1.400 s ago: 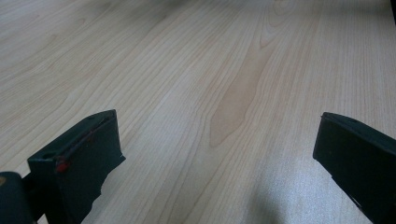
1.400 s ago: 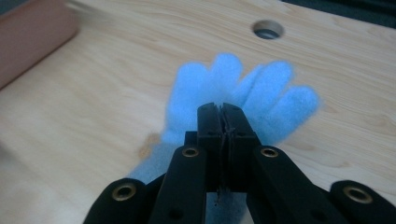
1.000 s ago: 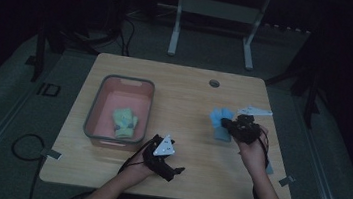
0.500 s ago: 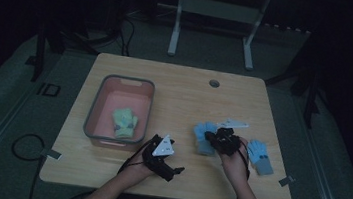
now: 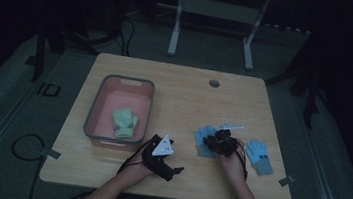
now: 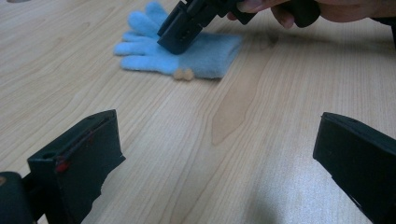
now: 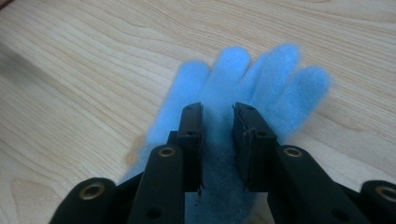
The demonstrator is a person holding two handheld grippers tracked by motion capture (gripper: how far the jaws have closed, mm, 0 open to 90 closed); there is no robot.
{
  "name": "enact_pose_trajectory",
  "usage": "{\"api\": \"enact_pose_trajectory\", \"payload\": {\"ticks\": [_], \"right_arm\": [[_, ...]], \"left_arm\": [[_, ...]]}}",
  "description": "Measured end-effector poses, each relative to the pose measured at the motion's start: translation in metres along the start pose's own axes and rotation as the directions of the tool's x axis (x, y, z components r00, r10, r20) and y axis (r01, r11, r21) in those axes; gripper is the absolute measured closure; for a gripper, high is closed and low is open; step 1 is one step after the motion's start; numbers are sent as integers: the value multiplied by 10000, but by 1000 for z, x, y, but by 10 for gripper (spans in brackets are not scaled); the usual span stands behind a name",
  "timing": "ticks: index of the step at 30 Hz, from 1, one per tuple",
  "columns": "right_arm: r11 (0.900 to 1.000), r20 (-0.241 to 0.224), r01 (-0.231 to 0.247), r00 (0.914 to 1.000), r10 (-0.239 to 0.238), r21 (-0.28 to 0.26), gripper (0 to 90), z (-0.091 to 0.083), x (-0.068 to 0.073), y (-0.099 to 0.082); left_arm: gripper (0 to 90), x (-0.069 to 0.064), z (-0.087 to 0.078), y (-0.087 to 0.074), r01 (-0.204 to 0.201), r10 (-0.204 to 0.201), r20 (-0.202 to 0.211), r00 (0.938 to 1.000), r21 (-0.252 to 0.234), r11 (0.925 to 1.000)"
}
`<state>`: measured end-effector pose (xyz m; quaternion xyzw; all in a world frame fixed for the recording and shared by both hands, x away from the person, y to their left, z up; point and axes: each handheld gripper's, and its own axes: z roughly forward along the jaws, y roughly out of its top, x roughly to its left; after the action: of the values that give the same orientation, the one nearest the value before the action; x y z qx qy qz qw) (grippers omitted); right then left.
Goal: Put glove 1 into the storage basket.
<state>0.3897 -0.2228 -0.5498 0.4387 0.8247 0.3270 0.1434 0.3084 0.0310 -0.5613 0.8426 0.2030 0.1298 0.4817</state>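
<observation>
Blue glove (image 5: 205, 139) lies flat right of centre in the high view, under the right gripper (image 7: 218, 109). Its jaws, just opening, stand slightly apart over the palm, gripping nothing; press down before pinching. Left gripper (image 5: 163, 154) waits wide open, empty.

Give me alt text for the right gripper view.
The right gripper, jaws slightly parted, is poised over the palm of a fluffy light blue glove lying flat on a pale wooden table, the glove's fingers pointing away from the camera.
</observation>
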Motion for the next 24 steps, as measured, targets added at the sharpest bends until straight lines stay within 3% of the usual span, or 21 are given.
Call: {"api": "enact_pose_trajectory", "payload": {"ticks": [6,12,16,19,24], "right_arm": [[10000,81,85,9999,-85,9,661,0,5,3],[9977,-307,435,9985,-452,-519,620,-24,1,12],[9928,-492,868,9946,-911,-829,621,-41,-8,13],[9868,-388,1206,9913,-1254,-1076,626,-64,-25,10],[9866,-209,1118,9931,-1151,-1190,641,-90,-52,-1]], "left_arm": [[12,-1,-1,0,-6,6,14,10000,-31,10000],[12,0,-2,0,65,-64,78,9999,-158,9999],[12,0,-3,0,-17,19,96,10000,-204,9998],[12,0,-3,0,-39,44,144,9999,-300,9995],[13,-1,-1,0,-51,54,140,9999,-258,9997]]}}
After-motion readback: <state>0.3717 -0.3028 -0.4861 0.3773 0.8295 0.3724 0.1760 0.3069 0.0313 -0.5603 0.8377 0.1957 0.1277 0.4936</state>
